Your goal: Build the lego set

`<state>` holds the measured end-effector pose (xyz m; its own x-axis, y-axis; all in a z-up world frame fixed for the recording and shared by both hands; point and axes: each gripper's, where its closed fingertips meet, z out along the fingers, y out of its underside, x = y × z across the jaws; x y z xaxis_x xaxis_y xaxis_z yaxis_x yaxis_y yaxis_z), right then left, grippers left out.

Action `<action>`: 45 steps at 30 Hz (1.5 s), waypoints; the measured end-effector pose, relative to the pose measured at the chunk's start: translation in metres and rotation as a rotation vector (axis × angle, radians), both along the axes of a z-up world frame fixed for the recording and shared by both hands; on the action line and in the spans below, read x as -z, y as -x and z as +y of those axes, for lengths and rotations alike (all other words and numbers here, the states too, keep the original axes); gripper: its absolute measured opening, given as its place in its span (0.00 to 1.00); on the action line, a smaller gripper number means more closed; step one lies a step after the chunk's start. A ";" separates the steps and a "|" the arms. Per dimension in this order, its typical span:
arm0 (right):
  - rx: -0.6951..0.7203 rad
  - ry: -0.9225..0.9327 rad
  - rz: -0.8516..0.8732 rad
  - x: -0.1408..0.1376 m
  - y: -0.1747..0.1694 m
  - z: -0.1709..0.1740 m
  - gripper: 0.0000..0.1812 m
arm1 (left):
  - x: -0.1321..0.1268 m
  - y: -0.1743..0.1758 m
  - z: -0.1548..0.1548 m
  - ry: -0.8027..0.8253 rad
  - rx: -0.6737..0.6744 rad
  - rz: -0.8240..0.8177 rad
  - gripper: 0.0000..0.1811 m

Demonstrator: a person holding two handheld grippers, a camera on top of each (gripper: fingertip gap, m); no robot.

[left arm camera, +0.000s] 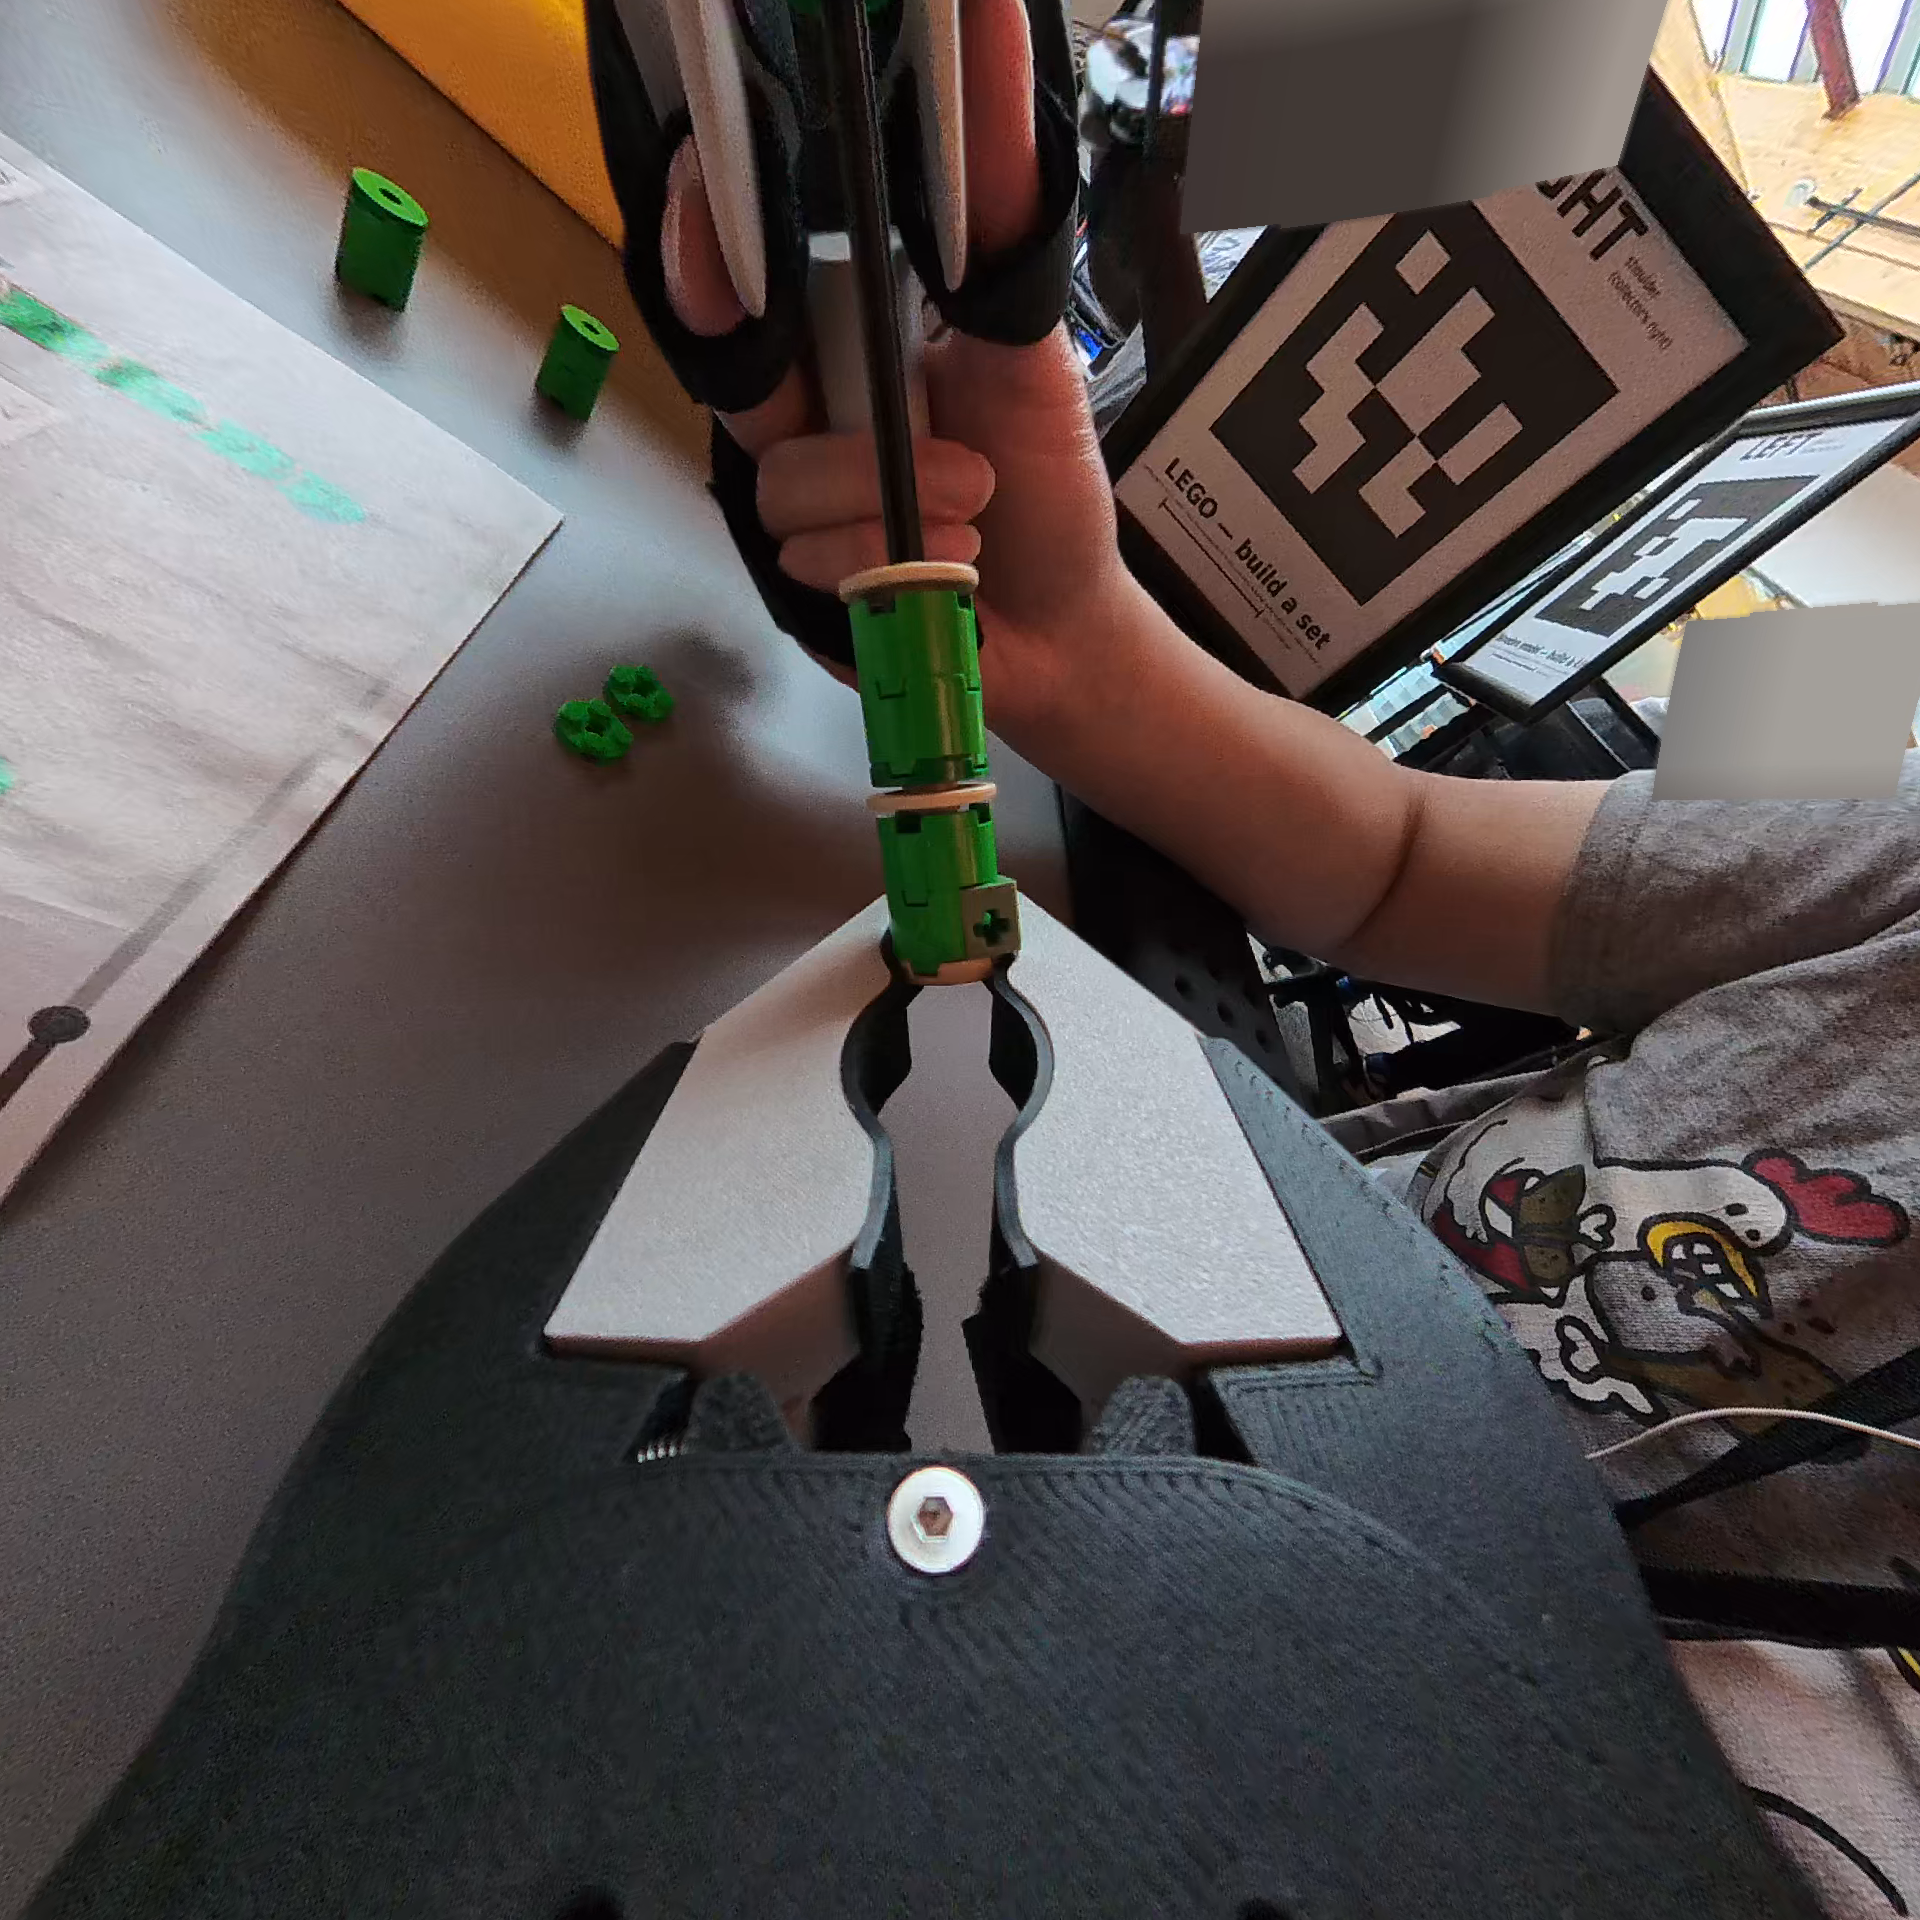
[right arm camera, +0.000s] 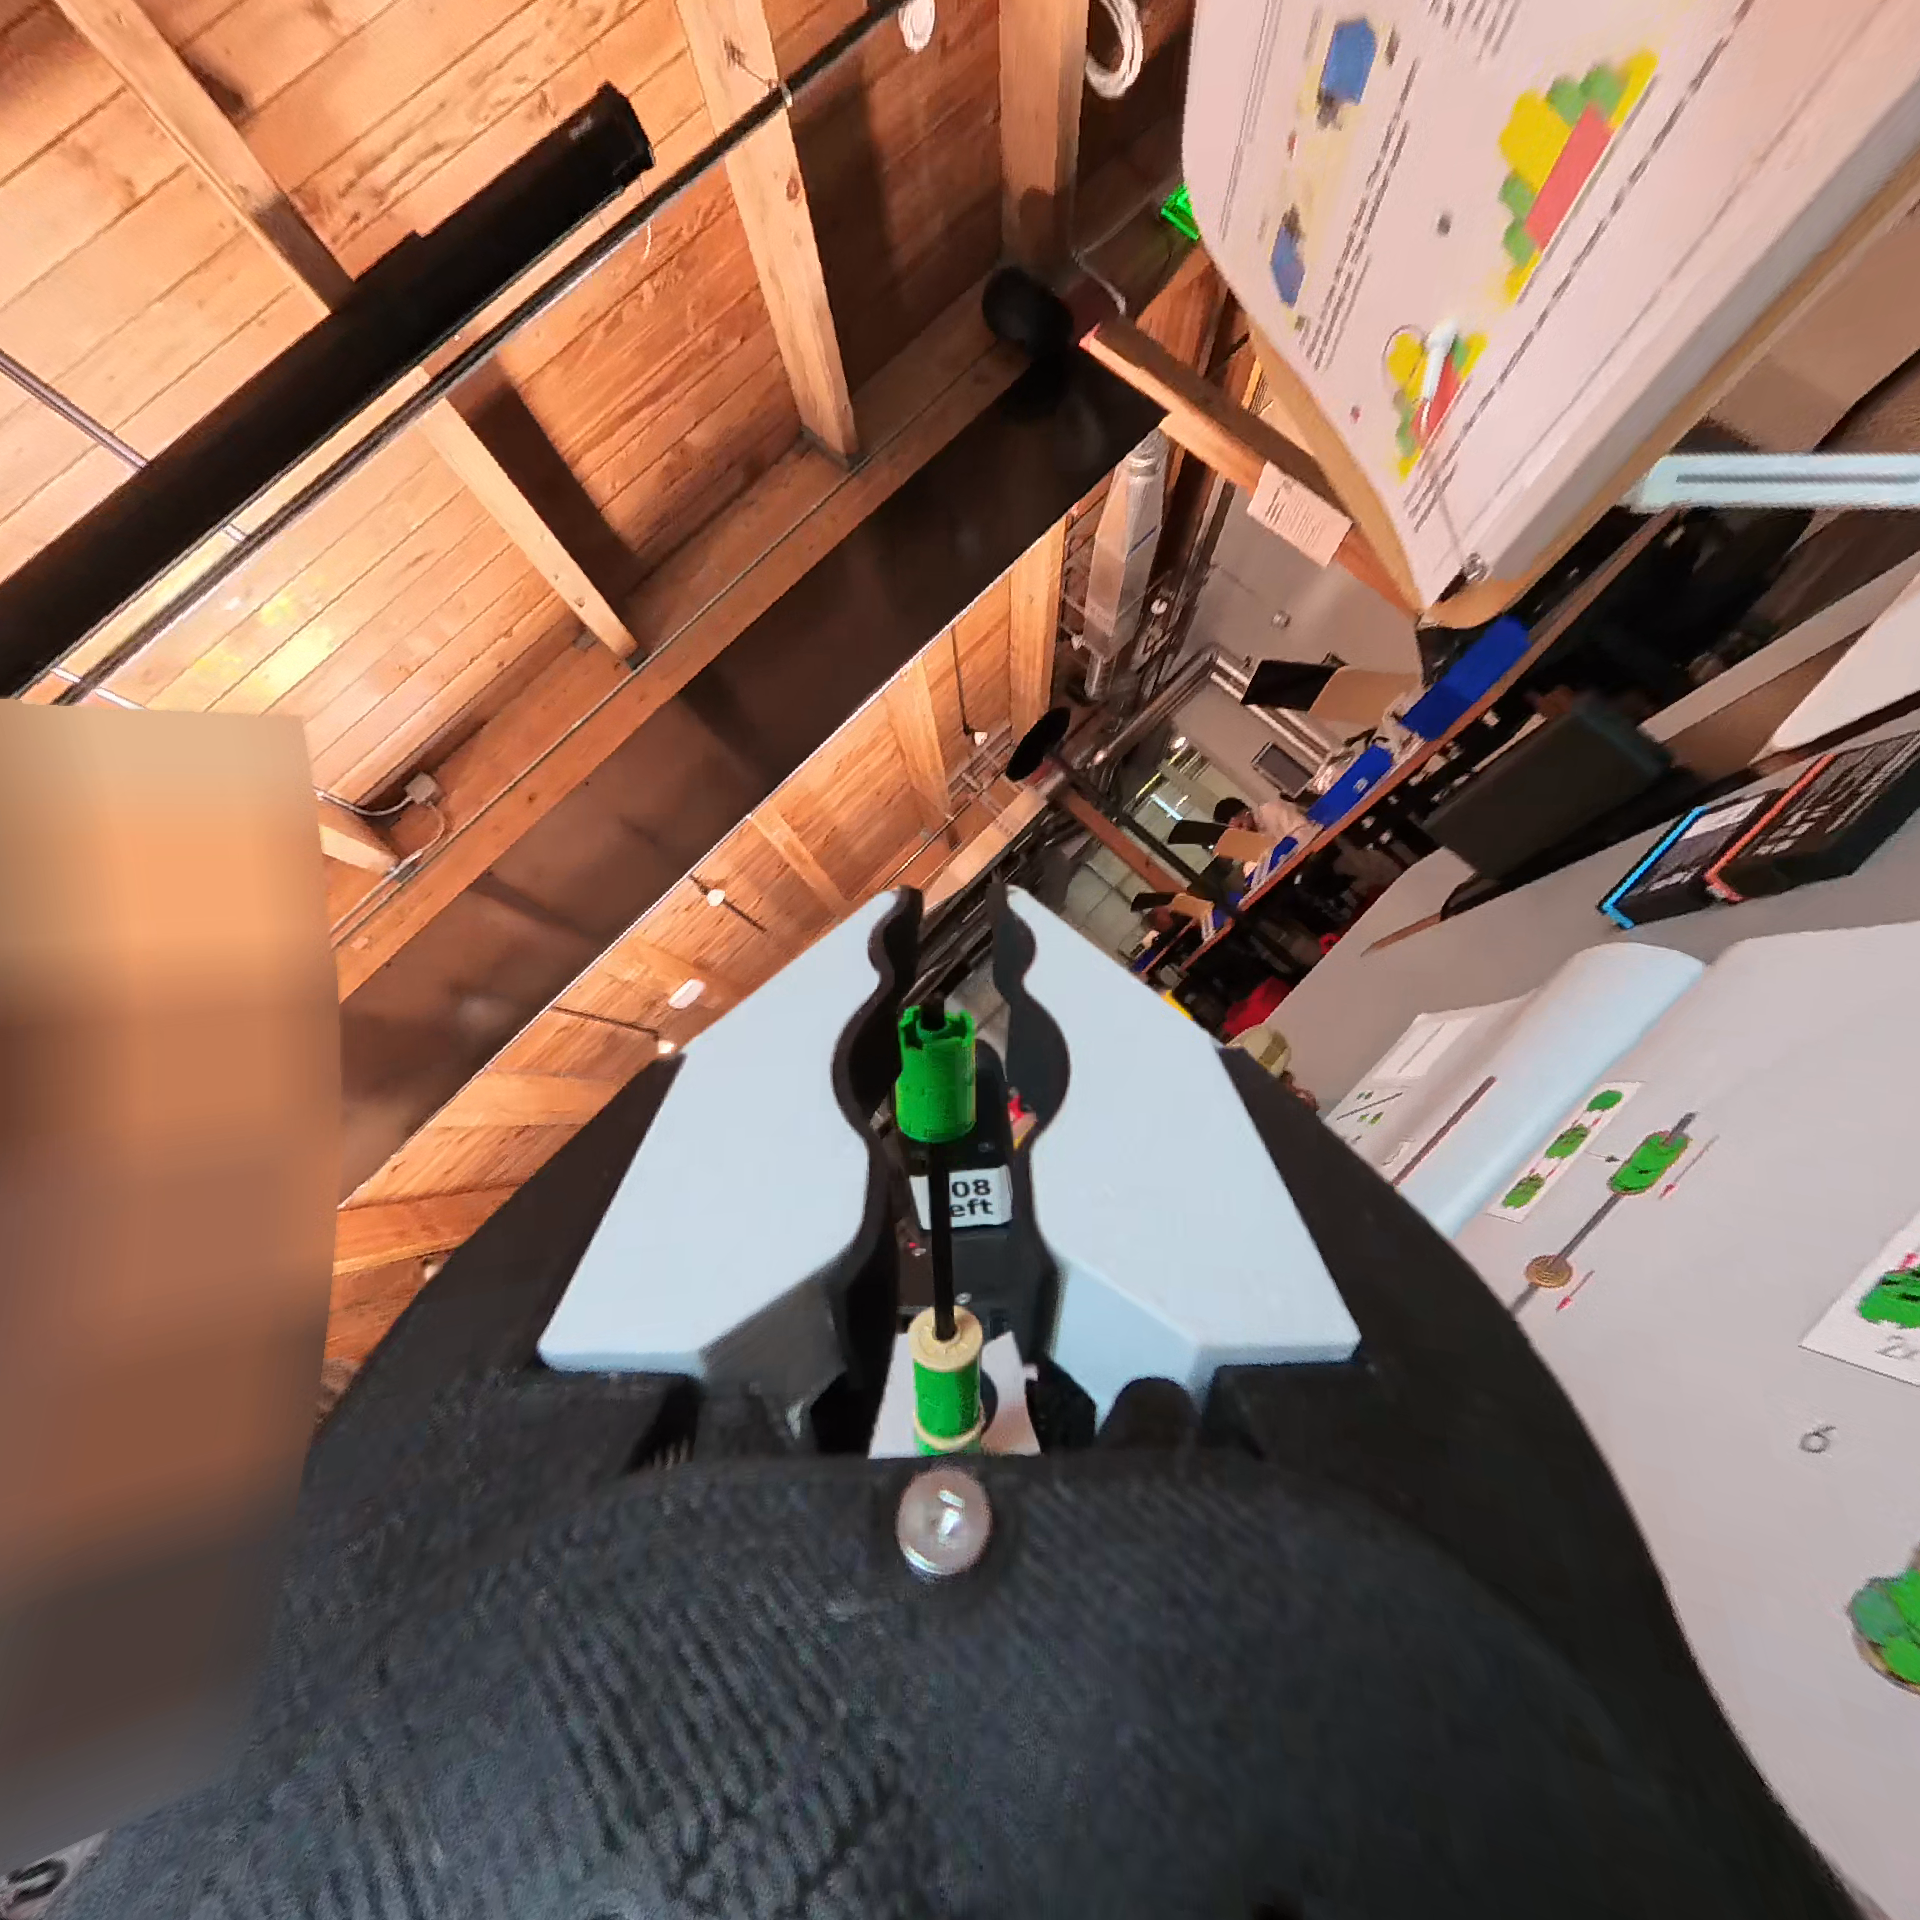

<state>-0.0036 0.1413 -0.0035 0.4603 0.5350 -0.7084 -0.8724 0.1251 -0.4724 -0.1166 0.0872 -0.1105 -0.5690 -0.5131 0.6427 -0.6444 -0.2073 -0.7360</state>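
My left gripper (left arm camera: 951, 977) is shut on the lower end of a stack of green Lego cylinders with tan discs (left arm camera: 920, 686) threaded on a black rod (left arm camera: 883, 416). The rod runs up between the white fingers (left arm camera: 727, 156) of my right gripper, which a hand holds above. In the right wrist view my right gripper (right arm camera: 956, 920) has its jaws a narrow gap apart. A green cylinder (right arm camera: 933, 1081) sits on the rod's top end inside the jaws' round hollow, touching neither finger. The stack (right arm camera: 943, 1392) shows lower down.
Two loose green cylinders (left arm camera: 381, 237) (left arm camera: 577, 361) and two small green round pieces (left arm camera: 592, 729) lie on the dark table. An instruction sheet (left arm camera: 208, 623) lies at the left. Framed marker cards (left arm camera: 1455, 395) stand at the right. A person's arm (left arm camera: 1195, 748) crosses behind. The left gripper's tips are roughly 15 cm from the right gripper's.
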 end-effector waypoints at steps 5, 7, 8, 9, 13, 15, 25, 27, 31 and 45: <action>-0.028 -0.002 0.019 0.001 0.002 -0.003 0.06 | -0.001 -0.001 0.003 0.004 -0.013 -0.002 0.03; -0.025 0.019 0.003 0.003 0.003 -0.001 0.06 | -0.001 -0.001 0.004 0.007 -0.016 -0.004 0.03; -0.028 0.032 -0.008 0.005 0.004 0.000 0.05 | -0.001 -0.001 0.004 0.006 -0.018 -0.005 0.03; -0.036 0.031 -0.011 0.005 0.006 0.000 0.04 | -0.001 -0.001 0.005 0.006 -0.019 -0.005 0.03; -0.043 0.038 -0.023 0.006 0.009 0.001 0.02 | -0.002 -0.001 0.006 0.009 -0.021 -0.010 0.03; -0.055 0.036 -0.027 0.005 0.010 0.001 0.00 | -0.002 -0.001 0.006 0.009 -0.021 -0.010 0.03; -0.071 0.036 -0.008 0.007 0.012 0.002 0.02 | -0.003 -0.001 0.007 0.020 -0.021 -0.008 0.03; -0.055 0.043 -0.022 0.007 0.011 0.002 0.02 | -0.003 -0.001 0.008 0.027 -0.023 -0.007 0.03; -0.054 0.047 -0.009 0.008 0.010 0.003 0.03 | -0.004 -0.002 0.008 0.028 -0.026 -0.010 0.03; -0.085 0.067 -0.039 0.011 0.015 0.003 0.01 | -0.003 0.000 0.007 0.058 -0.004 0.019 0.03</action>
<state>-0.0184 0.1446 -0.0144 0.4430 0.5251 -0.7267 -0.8595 0.0181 -0.5108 -0.1162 0.0945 -0.1079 -0.5540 -0.4770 0.6823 -0.6575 -0.2520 -0.7101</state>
